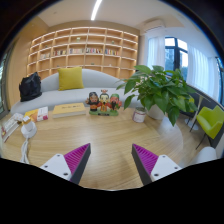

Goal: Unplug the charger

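Observation:
My gripper [110,150] is open over a wooden table [110,135], with only bare tabletop between its magenta pads [75,158]. Far off to the left of the fingers, at the table's left end, lies a white charger [28,127] with a thin white cable. It sits beside what looks like a white power strip [9,127]. I cannot tell whether the charger is plugged in. The gripper is well away from both.
Small figurines [104,101] stand at the table's far side, with a yellow book [68,109] to their left. A leafy potted plant [160,90] is at the right. Beyond the table are a grey sofa [60,92], bookshelves [85,47] and a green chair [210,120].

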The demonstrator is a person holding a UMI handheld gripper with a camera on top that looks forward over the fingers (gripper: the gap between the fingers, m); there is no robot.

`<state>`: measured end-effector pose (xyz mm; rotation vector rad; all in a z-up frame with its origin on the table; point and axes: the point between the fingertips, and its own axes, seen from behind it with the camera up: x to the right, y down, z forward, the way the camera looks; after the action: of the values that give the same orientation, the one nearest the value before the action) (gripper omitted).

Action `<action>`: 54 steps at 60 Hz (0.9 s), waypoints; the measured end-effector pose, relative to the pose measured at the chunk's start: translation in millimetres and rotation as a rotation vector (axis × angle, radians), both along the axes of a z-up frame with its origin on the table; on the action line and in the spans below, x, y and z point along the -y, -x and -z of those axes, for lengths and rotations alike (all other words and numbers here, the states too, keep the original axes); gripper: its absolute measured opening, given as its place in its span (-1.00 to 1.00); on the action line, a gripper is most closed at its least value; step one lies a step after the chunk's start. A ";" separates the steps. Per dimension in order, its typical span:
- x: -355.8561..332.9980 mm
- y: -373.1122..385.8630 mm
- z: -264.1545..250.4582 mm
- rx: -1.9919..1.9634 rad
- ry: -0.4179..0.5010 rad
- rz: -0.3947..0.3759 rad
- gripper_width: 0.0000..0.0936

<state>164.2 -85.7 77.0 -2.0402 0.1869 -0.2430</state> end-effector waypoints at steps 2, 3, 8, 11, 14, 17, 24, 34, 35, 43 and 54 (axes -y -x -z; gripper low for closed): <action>1.6 -1.8 0.4 0.011 0.002 0.001 0.83; 2.4 -1.8 0.8 0.017 0.004 0.002 0.83; 9.5 4.2 4.5 0.041 0.017 0.006 0.83; 15.6 7.5 7.8 0.051 0.029 0.002 0.83; 23.2 17.5 11.4 0.053 0.044 -0.005 0.83; 30.9 33.4 16.0 0.042 0.061 -0.025 0.82; 40.6 96.7 21.7 -0.015 0.081 -0.106 0.82; 22.7 207.3 9.4 -0.096 0.055 -0.239 0.82; 17.8 217.8 8.2 -0.101 0.052 -0.252 0.82; -31.6 290.1 2.4 -0.102 0.015 -0.332 0.83; -106.2 334.3 22.9 -0.058 -0.008 -0.331 0.81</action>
<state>-170.2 20.5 54.1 -2.0352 -0.1143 0.0229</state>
